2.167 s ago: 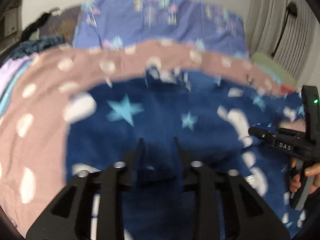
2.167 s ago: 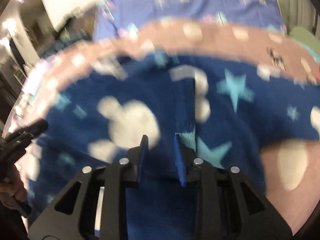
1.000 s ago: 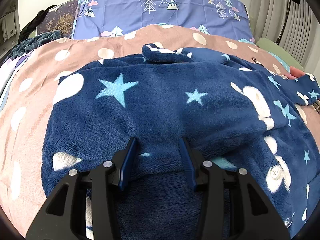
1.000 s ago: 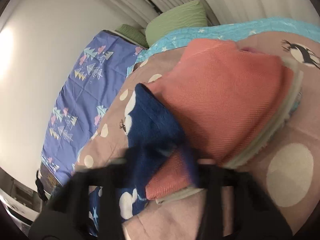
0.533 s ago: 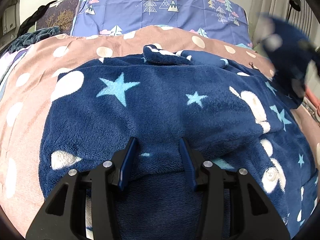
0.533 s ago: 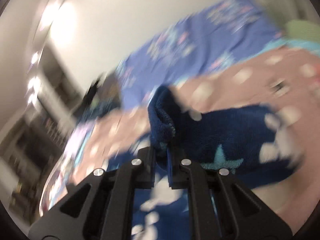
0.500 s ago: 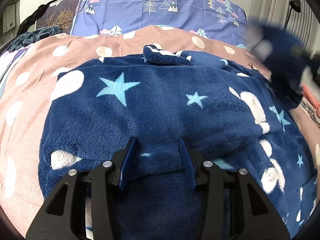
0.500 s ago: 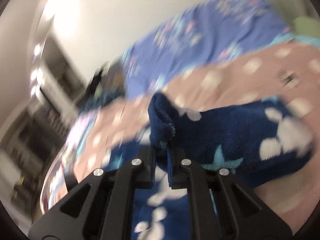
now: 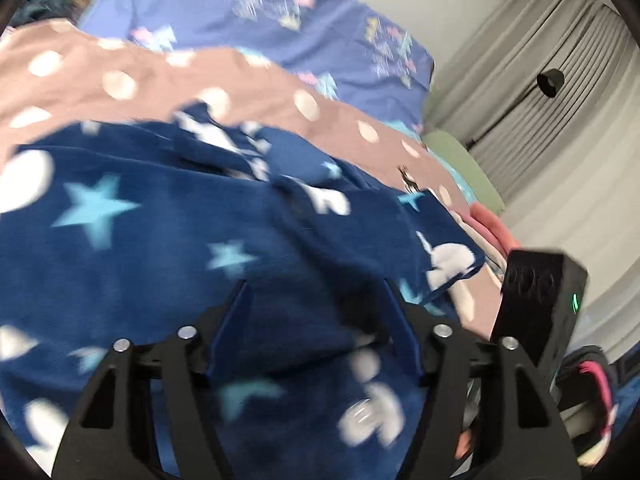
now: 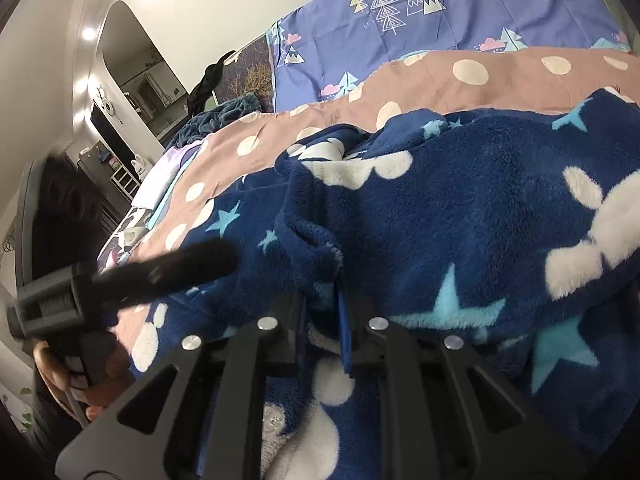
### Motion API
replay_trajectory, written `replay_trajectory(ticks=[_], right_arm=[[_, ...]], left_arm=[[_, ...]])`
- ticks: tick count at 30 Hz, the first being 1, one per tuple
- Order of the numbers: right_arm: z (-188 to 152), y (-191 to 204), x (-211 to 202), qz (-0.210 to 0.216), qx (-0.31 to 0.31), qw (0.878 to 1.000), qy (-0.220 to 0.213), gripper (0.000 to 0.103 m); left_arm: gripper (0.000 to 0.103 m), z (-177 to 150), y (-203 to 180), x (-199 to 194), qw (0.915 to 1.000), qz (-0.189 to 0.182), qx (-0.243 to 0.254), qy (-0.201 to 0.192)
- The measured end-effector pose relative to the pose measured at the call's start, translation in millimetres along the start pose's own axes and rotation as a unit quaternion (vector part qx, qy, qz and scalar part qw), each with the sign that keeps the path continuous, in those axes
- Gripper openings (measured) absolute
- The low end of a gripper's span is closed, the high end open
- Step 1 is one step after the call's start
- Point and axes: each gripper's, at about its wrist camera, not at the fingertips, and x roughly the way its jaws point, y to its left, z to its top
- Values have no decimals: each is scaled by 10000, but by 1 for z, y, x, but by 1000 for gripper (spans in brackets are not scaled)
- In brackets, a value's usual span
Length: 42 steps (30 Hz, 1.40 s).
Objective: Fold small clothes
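Navy fleece garment (image 9: pixel 168 216) spread beneath left gripper (image 9: pixel 316 320), jaws opening, clear; sleeve fold (image 10: pixel 316 256) between right gripper's (image 10: pixel 322 320) opening jaws.

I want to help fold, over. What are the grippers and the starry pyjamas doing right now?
Left hand-held gripper opening, fleece between its jaws. Right hand-held gripper opening too, pinched fleece fold between its jaws. Starry pyjamas part-folded on the spotted blanket. Nothing in the way.
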Motion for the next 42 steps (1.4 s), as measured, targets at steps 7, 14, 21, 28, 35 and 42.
replay_trajectory(ticks=[7, 14, 21, 28, 35, 42], right_arm=[[-2, 5, -17, 70, -205, 9998, -16, 33], [-14, -74, -42, -449, 1365, 9896, -21, 0], [-17, -69, -37, -698, 1191, 9904, -23, 0], [-19, -70, -37, -698, 1202, 9903, -7, 0], [-19, -70, -36, -706, 1194, 9903, -3, 0], [-16, -66, -36, -842, 1097, 9904, 59, 0]], left_arm=[[15, 12, -24, 54, 9977, 519, 65, 421], [9, 43, -49, -8, 9971, 465, 558, -207], [9, 55, -47, -97, 9877, 938, 962, -795], [10, 48, 19, -118, 9826, 1585, 613, -752], [39, 13, 100, -79, 9632, 2687, 32, -36], [36, 4, 78, -96, 9611, 2657, 145, -737]])
